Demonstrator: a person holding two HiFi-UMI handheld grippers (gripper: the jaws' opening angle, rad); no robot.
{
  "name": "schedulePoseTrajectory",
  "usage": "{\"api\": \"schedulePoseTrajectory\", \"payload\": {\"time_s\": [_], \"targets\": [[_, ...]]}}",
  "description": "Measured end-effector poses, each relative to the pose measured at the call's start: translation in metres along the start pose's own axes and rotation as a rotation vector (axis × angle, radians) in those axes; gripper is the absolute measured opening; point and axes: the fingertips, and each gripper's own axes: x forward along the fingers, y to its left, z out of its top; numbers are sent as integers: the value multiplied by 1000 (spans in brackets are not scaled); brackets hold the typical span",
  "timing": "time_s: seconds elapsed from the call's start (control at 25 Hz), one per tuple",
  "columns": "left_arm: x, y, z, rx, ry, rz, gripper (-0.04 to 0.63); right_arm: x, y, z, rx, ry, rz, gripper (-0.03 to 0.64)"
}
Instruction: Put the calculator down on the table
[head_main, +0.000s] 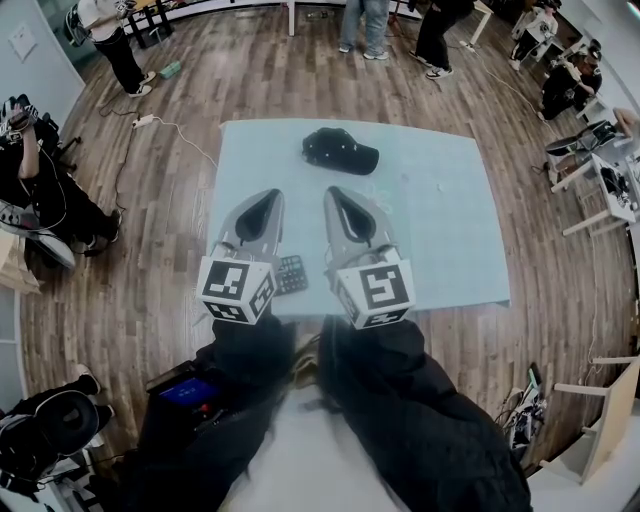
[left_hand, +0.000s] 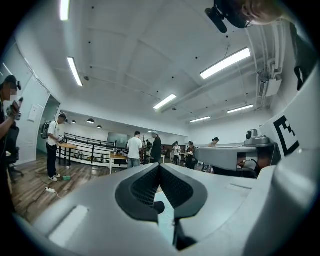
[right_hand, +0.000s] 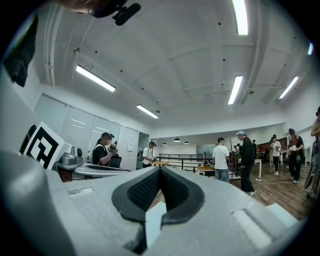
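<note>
A dark calculator (head_main: 291, 274) lies flat on the pale blue table (head_main: 450, 220) close to its near edge, between my two grippers and partly hidden behind the left one's marker cube. My left gripper (head_main: 274, 194) hovers above the table, shut and holding nothing; in its own view the tips (left_hand: 160, 166) meet. My right gripper (head_main: 332, 191) is beside it, also shut and empty, its jaws closed in the right gripper view (right_hand: 160, 169). Neither gripper touches the calculator.
A black cap (head_main: 340, 150) rests at the far middle of the table. Wooden floor surrounds the table. Several people stand or sit around the room, and a cable (head_main: 170, 128) runs on the floor at the far left.
</note>
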Motion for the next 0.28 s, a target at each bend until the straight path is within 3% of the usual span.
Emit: {"api": "schedulePoseTrajectory", "payload": {"time_s": [0.28], "targets": [[0,0,-2,-7,8,0,-2,2,3,-1,-5,7,14,0]]}}
